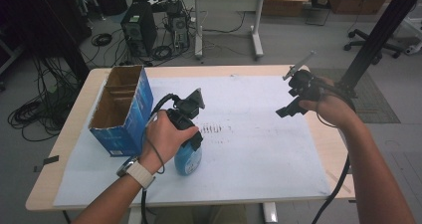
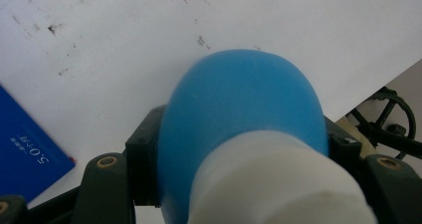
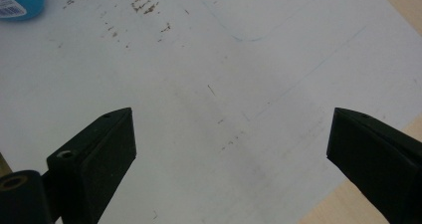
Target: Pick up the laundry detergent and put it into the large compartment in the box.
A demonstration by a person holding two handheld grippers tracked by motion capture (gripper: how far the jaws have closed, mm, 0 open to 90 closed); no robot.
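The left gripper (image 1: 191, 147) is clamping its jaws on the smooth, rounded blue plastic bottle with a white cap (image 1: 188, 159), standing near the tabletop's (image 1: 74, 119) front-left edge beside the open blue cardboard box (image 1: 122, 109). The bottle is looking light, rigid and slippery, so gripping across its widest part seems safest. The right gripper (image 3: 231, 144) is hovering with jaws spread, empty.

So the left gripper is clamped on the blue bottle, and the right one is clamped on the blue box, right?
Not quite. The right gripper holds nothing: the right gripper view shows its jaws wide apart over bare paper. The left gripper does clamp the blue bottle.
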